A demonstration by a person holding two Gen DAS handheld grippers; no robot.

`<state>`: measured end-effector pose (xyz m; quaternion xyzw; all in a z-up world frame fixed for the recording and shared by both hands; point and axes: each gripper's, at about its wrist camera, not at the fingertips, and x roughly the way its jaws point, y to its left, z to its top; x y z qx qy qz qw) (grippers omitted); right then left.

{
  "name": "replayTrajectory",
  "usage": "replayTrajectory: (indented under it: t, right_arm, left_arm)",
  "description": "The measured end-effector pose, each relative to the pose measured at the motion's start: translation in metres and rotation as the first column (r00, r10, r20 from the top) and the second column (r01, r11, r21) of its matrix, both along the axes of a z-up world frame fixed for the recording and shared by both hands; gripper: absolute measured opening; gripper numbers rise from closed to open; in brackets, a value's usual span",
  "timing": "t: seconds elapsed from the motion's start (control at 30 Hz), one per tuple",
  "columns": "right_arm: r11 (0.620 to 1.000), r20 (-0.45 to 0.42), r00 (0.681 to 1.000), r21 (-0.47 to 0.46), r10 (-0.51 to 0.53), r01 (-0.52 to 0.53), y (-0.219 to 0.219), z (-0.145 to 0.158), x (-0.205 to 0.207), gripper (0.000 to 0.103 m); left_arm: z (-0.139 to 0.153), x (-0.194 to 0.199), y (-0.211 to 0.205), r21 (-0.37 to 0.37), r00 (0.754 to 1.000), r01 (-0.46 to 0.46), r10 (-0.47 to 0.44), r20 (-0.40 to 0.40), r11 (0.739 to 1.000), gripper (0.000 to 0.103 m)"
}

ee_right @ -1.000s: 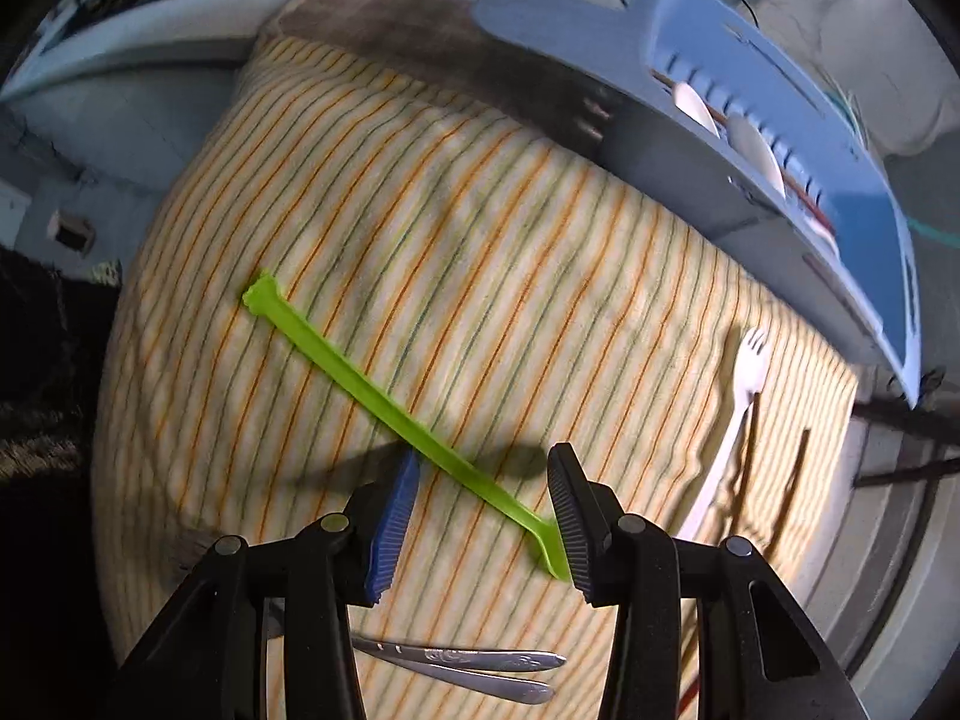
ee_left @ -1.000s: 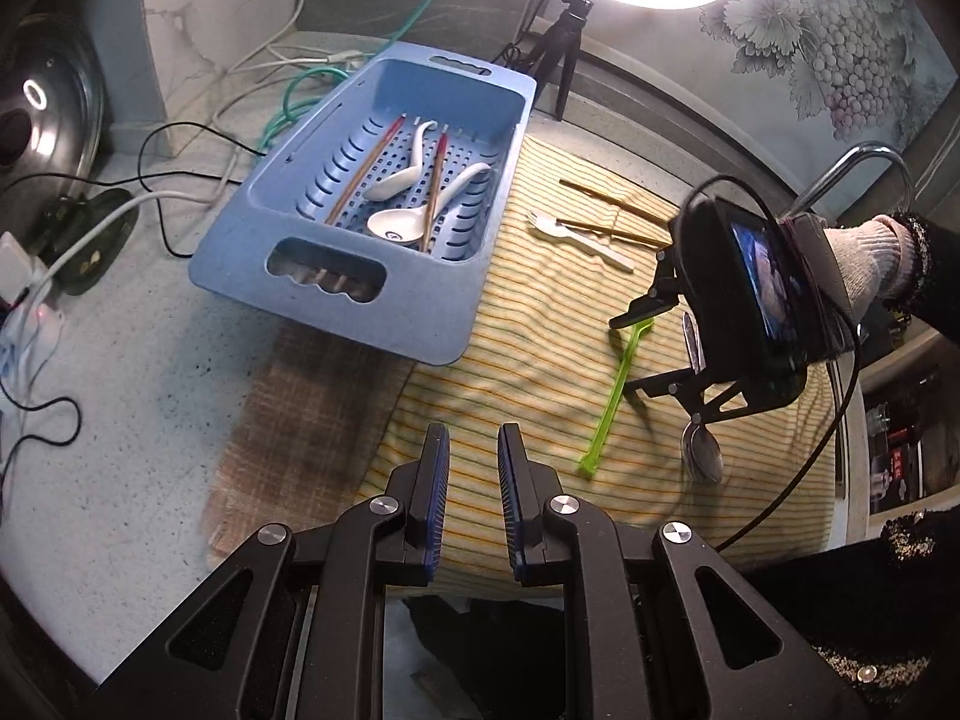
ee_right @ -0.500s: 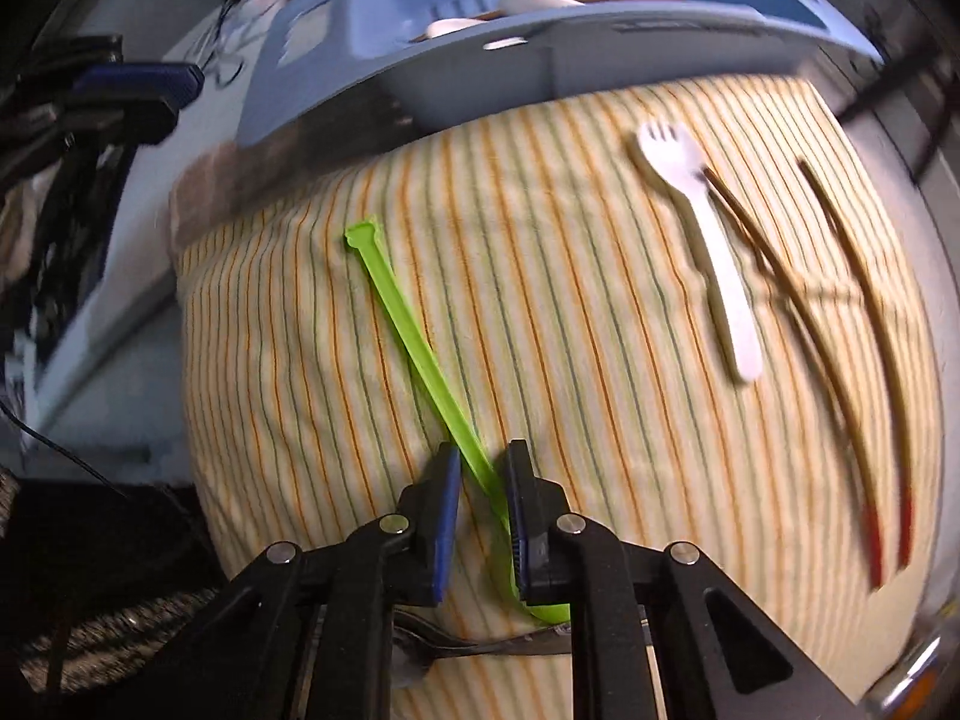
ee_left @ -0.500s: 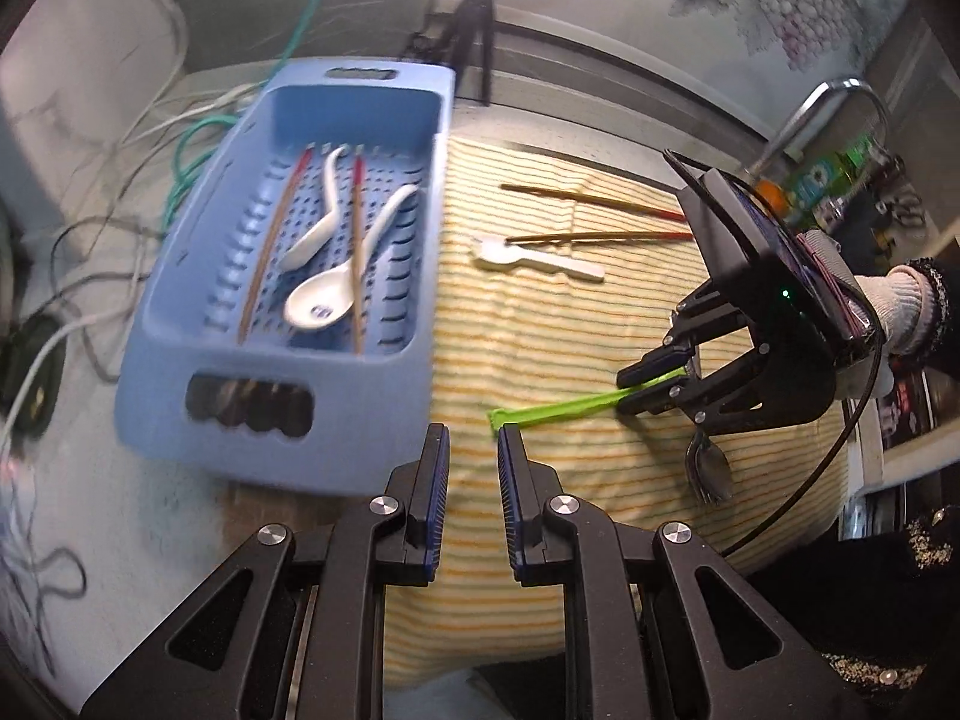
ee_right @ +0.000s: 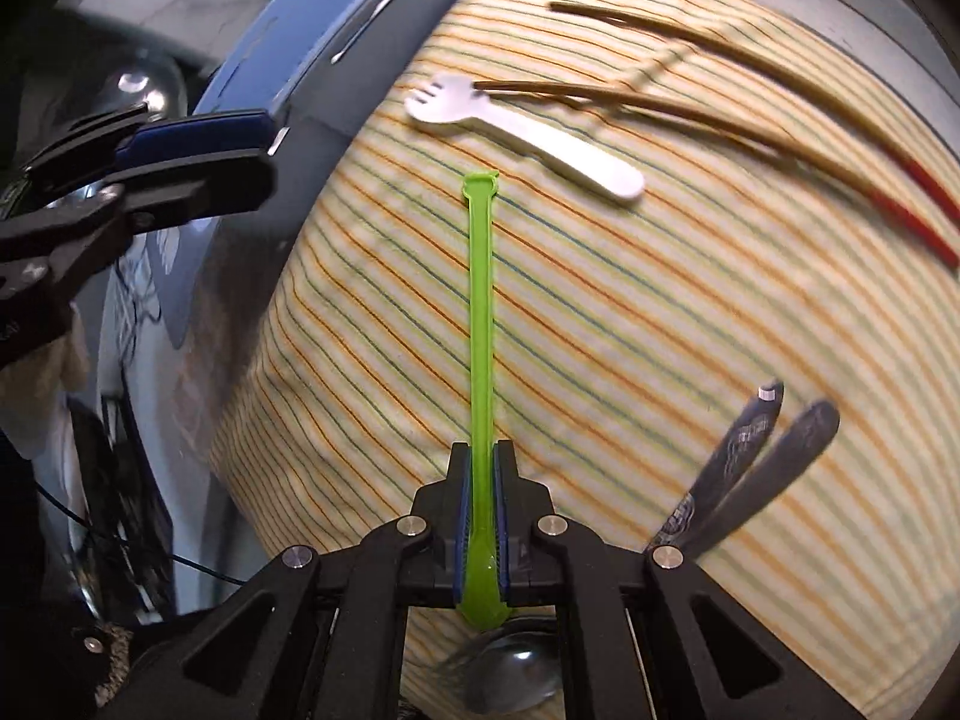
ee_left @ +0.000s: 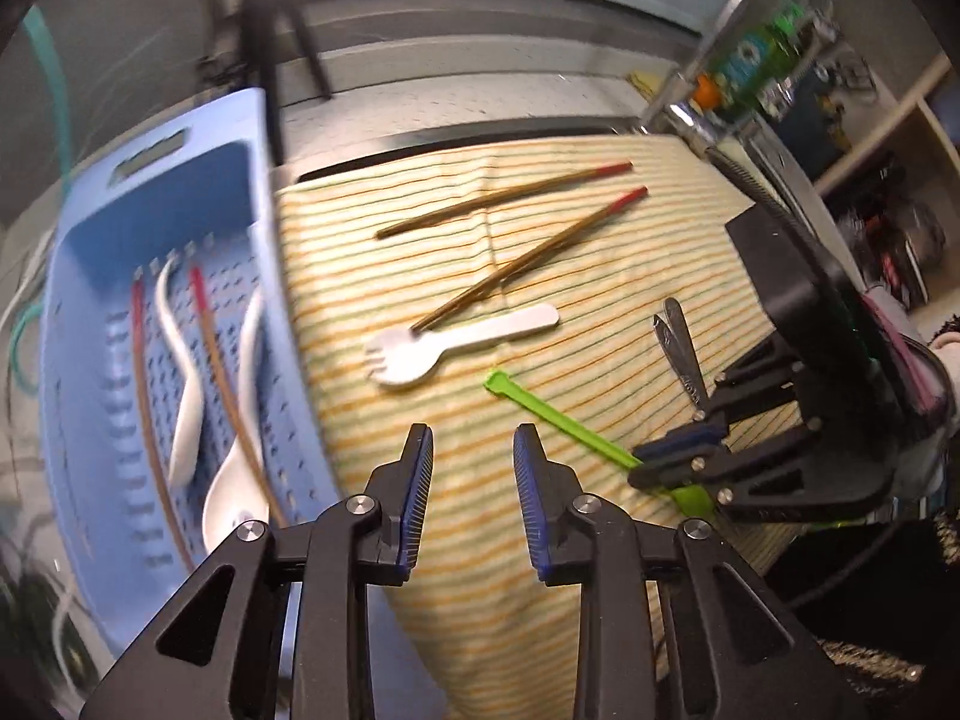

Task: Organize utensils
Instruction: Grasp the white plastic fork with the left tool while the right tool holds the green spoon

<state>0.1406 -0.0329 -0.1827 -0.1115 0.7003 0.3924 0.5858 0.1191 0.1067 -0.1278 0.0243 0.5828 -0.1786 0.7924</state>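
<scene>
- The green plastic utensil point(ee_right: 481, 324) is clamped near its broad end by the right gripper point(ee_right: 480, 468), whose fingers point(ee_right: 461, 504) are pressed fully onto it; its long handle runs away from the gripper over the striped cloth point(ee_right: 630, 330), the tip ending just short of the white plastic fork point(ee_right: 516, 126).
- In the left wrist view the same green utensil point(ee_left: 558, 414) slants across the cloth point(ee_left: 600, 276) from near the fork point(ee_left: 444, 342) to the right gripper point(ee_left: 666, 462) at the right.
- The left gripper point(ee_left: 473, 480) hovers over the near part of the cloth with its jaws opening and nothing between them (the blue pads face only bare cloth).
- Two brown chopsticks with red ends point(ee_left: 528, 246) lie on the far part of the cloth; the nearer one's brown tip touches the fork's head.
- Two metal handles point(ee_left: 678, 348) lie side by side at the right of the cloth, close to the right gripper; a metal spoon bowl point(ee_right: 510, 672) shows under that gripper.
- The blue basket point(ee_left: 288, 276) stands at the left, its edge against the cloth, and holds white spoons point(ee_left: 186, 420) and two more chopsticks point(ee_left: 216, 360) (blurred).
- A chrome tap point(ee_left: 744, 6) rises at the far right of the counter point(ee_left: 420, 102).
</scene>
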Motion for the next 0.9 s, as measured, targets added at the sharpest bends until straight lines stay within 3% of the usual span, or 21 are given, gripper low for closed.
replayTrajectory:
  t: [0.13,0.23,0.43,0.73,0.8,0.9]
  right_arm:
    - [0.987,-0.067,0.985,0.024,-0.159,0.160,-0.024,-0.006,0.002,0.006]
    - [0.962,-0.108,0.958,0.036,-0.266,0.271,-0.038,-0.009,0.004,0.006]
    - [0.901,-0.139,0.897,0.056,-0.419,0.430,-0.060,-0.015,-0.002,0.006]
    - [0.859,-0.143,0.856,0.061,-0.497,0.508,-0.075,-0.021,-0.016,0.006]
    - [0.854,-0.138,0.851,0.061,-0.506,0.517,-0.074,-0.023,-0.016,0.006]
    - [0.843,-0.140,0.841,0.062,-0.523,0.535,-0.079,-0.019,-0.015,0.006]
  left_arm:
    - [-0.014,0.023,-0.022,0.063,0.992,0.128,-0.127,-0.029,0.990,0.026]
    - [-0.023,0.034,-0.038,0.128,0.973,0.229,-0.225,-0.047,0.965,0.026]
    - [-0.037,0.044,-0.067,0.241,0.913,0.408,-0.398,-0.090,0.881,0.026]
    - [-0.055,0.048,-0.085,0.323,0.829,0.558,-0.532,-0.173,0.764,0.025]
    - [-0.056,0.050,-0.091,0.313,0.820,0.572,-0.544,-0.180,0.759,0.019]
    - [-0.056,0.053,-0.093,0.308,0.825,0.564,-0.539,-0.170,0.766,0.017]
